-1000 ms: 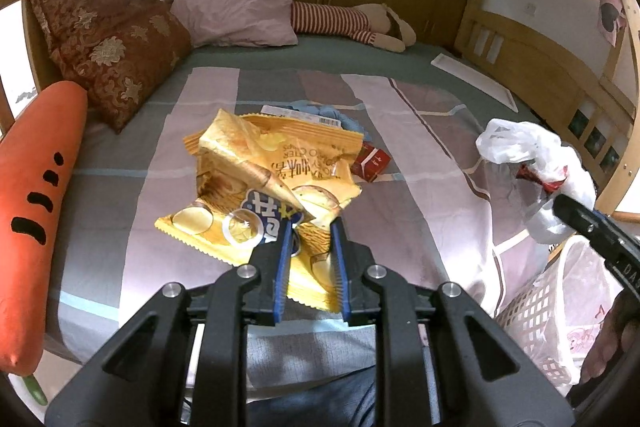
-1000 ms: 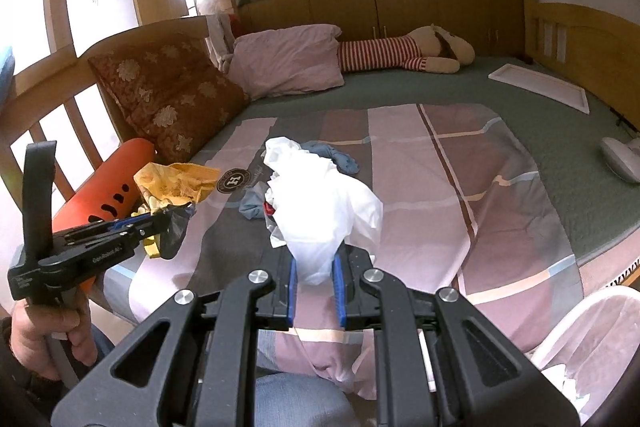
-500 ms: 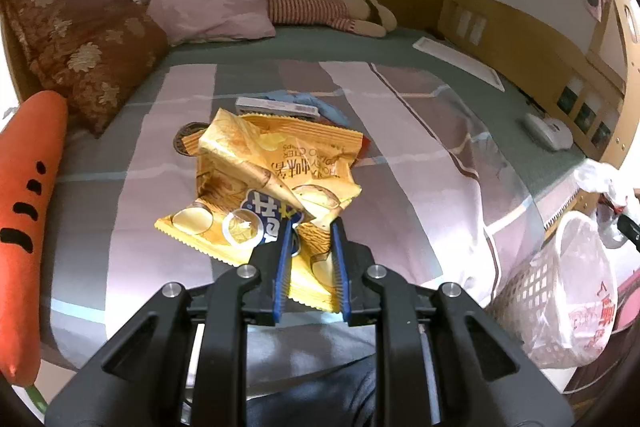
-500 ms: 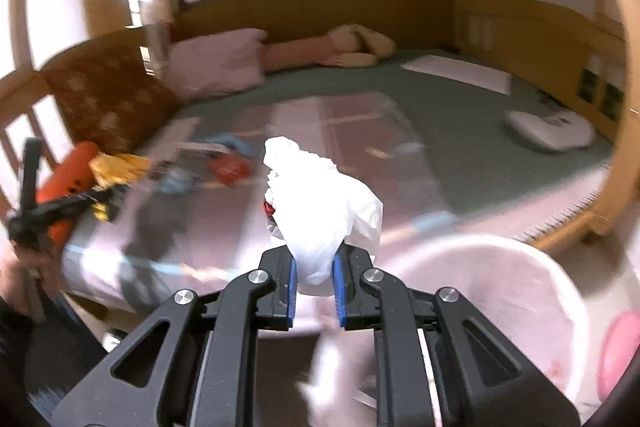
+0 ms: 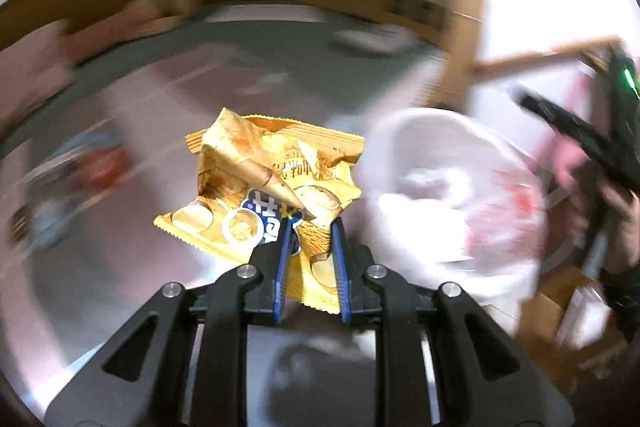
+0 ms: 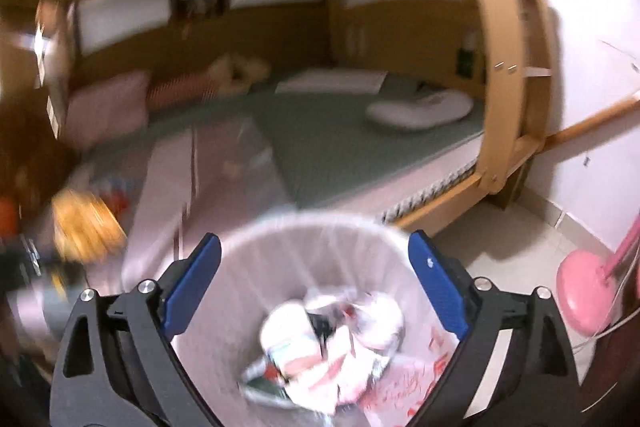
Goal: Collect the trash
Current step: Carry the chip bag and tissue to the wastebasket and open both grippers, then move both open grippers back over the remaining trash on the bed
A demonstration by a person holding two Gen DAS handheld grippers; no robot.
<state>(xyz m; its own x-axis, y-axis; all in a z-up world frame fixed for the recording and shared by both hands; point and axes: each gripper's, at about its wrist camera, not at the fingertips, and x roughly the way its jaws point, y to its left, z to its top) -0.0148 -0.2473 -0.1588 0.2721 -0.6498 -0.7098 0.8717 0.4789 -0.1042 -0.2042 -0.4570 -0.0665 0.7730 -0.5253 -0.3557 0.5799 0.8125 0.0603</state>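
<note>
My left gripper (image 5: 310, 227) is shut on a crumpled yellow snack bag (image 5: 276, 183) and holds it in the air beside the white trash bin (image 5: 404, 131), which is to its right. My right gripper (image 6: 314, 247) is open and empty, right above the bin (image 6: 248, 243). The white plastic bag (image 6: 340, 339) lies inside the bin among other trash. In the right wrist view the yellow snack bag (image 6: 86, 227) shows blurred at the left. Both views are motion-blurred.
The bed with a striped blanket (image 6: 224, 163) lies behind the bin. More litter (image 5: 100, 167) lies blurred on the blanket. A wooden bed frame post (image 6: 512, 67) stands right of the bin. A pink stand base (image 6: 580, 291) is on the floor at the right.
My right gripper has swung over the bin, opened and let the white plastic bag fall in. My left gripper has carried the yellow snack bag right, toward the bin.
</note>
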